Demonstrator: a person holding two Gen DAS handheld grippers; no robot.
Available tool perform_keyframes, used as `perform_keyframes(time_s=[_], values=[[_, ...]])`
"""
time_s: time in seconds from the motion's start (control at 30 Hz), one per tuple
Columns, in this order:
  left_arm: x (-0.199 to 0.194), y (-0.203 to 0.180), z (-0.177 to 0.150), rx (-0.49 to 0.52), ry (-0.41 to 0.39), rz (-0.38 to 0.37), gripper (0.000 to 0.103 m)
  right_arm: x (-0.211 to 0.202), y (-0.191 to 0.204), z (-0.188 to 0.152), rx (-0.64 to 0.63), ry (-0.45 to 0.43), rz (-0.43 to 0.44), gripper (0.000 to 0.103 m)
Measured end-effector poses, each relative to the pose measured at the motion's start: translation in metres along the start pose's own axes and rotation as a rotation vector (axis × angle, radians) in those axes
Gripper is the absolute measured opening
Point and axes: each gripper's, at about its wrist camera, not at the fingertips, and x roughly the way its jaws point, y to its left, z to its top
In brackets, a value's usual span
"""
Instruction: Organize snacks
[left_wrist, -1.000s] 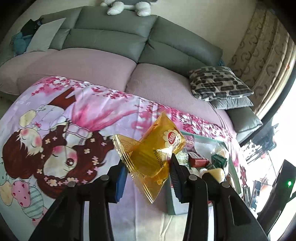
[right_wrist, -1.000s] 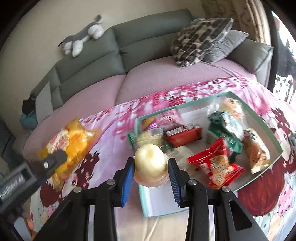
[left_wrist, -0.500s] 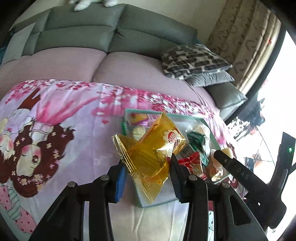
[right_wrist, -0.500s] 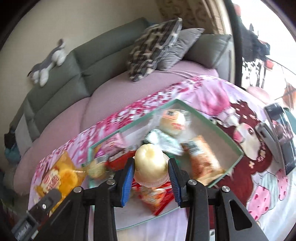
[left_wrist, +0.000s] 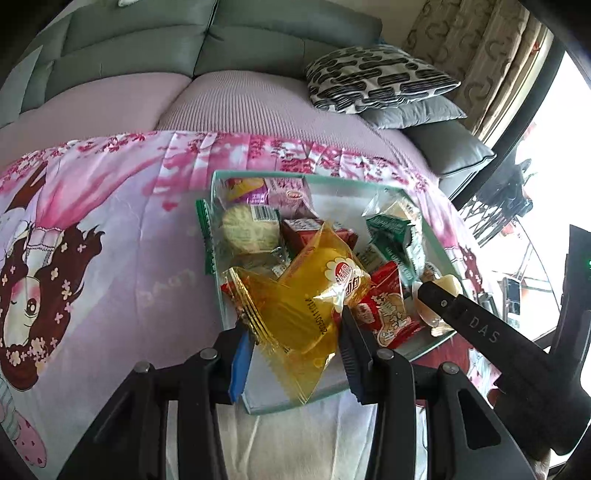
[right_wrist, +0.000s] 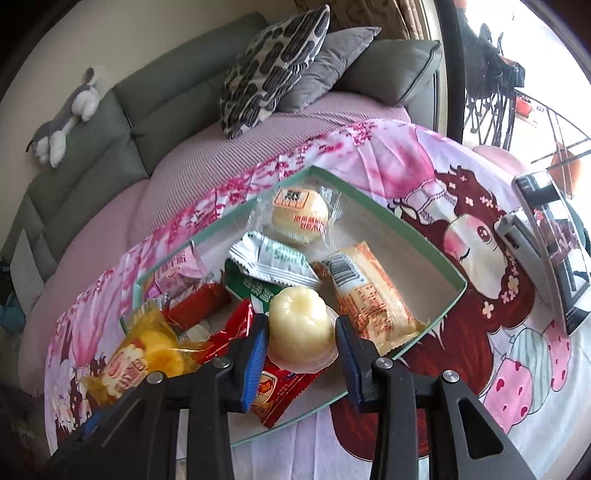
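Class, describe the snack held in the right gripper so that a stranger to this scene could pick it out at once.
Start at the shallow green-rimmed tray of wrapped snacks on the pink cartoon blanket. Over its near edge, the right gripper has its jaws closed on a pale yellow fluted jelly in a clear plastic cup. Its neighbours are flat printed wrappers; it alone is a smooth, unprinted dome.

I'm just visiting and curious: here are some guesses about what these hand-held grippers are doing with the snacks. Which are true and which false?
1. The left hand-held gripper holds a yellow snack packet. True.
2. The right hand-held gripper is empty. False: it grips a pale jelly cup.
3. The green-rimmed box already holds several snacks. True.
4. The box sits on bare wood. False: it rests on a pink cartoon blanket.
5. A stuffed toy lies on the sofa back. True.
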Motion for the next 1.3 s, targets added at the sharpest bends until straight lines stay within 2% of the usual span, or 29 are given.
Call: perform_keyframes(time_s=[0.37,0.47,0.6,0.67,0.93,1.07,1.13,1.23,1.3], values=[[0.016,0.002,0.000,-0.003,0.048,0.005,0.045,0.015,0.002,-0.004,-0.010,0.046,-0.022,0.040],[0.011,-0.001,0.001,0.007,0.039,0.000,0.054,0.012,0.003,-0.002,-0.015,0.030,-0.029,0.040],[0.002,-0.005,0.002,0.023,0.030,-0.006,0.058,0.007,0.006,-0.001,-0.031,0.015,-0.037,0.040],[-0.002,-0.006,0.003,0.028,0.027,-0.003,0.066,0.004,0.007,-0.001,-0.039,0.004,-0.043,0.041],[-0.029,0.004,0.005,0.001,-0.028,0.010,0.074,-0.003,0.017,-0.001,-0.083,-0.011,-0.046,0.045],[-0.040,0.021,0.009,-0.032,-0.091,0.146,0.088,-0.007,0.023,-0.004,-0.107,-0.016,-0.037,0.047],[-0.042,0.035,0.011,-0.047,-0.120,0.248,0.091,-0.010,0.029,-0.006,-0.127,-0.018,-0.029,0.058],[-0.046,0.061,0.014,-0.084,-0.151,0.375,0.098,-0.011,0.041,-0.010,-0.163,-0.022,-0.022,0.061],[-0.049,0.078,0.016,-0.119,-0.159,0.424,0.100,-0.010,0.051,-0.014,-0.194,-0.018,-0.007,0.069]])
